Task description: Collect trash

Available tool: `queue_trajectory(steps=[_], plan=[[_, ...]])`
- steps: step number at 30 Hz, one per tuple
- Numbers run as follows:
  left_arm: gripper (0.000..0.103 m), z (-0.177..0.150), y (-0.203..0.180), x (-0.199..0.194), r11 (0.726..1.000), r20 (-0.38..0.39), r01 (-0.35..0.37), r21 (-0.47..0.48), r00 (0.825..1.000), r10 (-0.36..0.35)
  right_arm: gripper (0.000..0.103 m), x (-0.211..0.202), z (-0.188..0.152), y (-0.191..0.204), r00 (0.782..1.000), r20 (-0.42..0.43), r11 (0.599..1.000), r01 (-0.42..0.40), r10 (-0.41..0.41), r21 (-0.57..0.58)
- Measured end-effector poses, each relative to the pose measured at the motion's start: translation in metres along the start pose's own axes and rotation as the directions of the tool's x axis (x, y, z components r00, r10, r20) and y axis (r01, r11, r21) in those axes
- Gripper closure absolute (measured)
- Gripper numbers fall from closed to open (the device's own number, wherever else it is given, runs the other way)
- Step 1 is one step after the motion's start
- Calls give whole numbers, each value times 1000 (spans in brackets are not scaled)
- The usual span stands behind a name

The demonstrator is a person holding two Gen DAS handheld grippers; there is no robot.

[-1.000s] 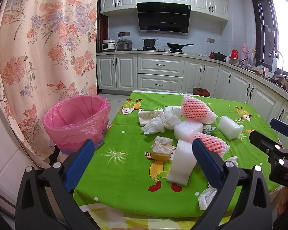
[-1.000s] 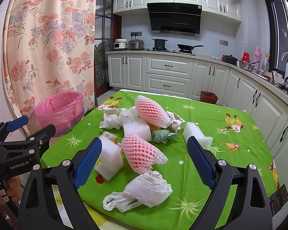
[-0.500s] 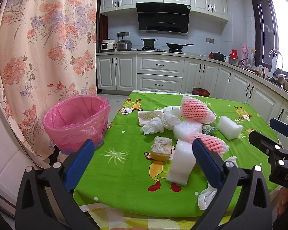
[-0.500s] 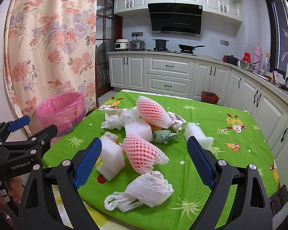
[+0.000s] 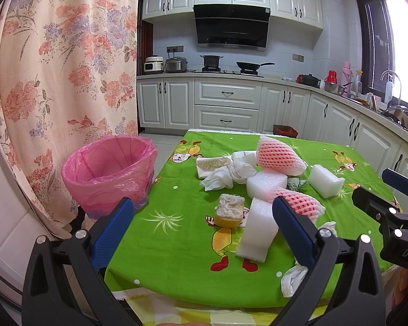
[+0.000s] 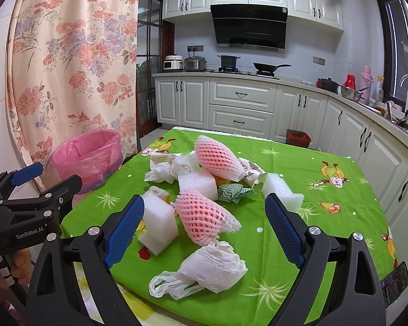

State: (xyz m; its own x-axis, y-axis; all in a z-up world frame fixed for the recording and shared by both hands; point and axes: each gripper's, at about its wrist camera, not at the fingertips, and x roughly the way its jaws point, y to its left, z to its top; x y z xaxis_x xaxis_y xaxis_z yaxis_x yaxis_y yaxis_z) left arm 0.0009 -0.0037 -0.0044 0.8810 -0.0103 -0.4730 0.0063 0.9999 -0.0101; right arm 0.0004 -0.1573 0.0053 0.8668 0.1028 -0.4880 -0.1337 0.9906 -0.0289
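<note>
Almost nothing is shifting since the earlier frames: both tongs are hanging short of the table edge, the trash pile sitting where it was. The left gripper [image 5: 202,226] is gaping wide and empty, with a yellow sponge [image 5: 229,209] and a tall white foam block [image 5: 258,229] lying just ahead between its fingers. The right gripper [image 6: 204,225] is likewise spread wide, holding nothing, framing a pink foam fruit net [image 6: 204,218] and, nearer, a crumpled white plastic bag [image 6: 206,270].

Collection is seemingly just starting; nothing is being carried, and the pink-lined trash bin [image 5: 108,169] is waiting off the left gripper's left side, beside the green tablecloth [image 5: 176,244]. Next, one gripper would need to advance, straddle a piece and close on it.

Only the right wrist view is showing the bag whole and the green crumpled wrapper [image 6: 235,191]; only the left view is looking into the bin's mouth.
</note>
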Motion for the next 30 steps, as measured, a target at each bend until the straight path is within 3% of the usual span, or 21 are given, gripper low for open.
queue_trajectory(steps=[30], plan=[[4,4,1,-4,1000,-4,4,8,1000,-4,18,0,-1,2,1000,1,1000,-1,1,2]])
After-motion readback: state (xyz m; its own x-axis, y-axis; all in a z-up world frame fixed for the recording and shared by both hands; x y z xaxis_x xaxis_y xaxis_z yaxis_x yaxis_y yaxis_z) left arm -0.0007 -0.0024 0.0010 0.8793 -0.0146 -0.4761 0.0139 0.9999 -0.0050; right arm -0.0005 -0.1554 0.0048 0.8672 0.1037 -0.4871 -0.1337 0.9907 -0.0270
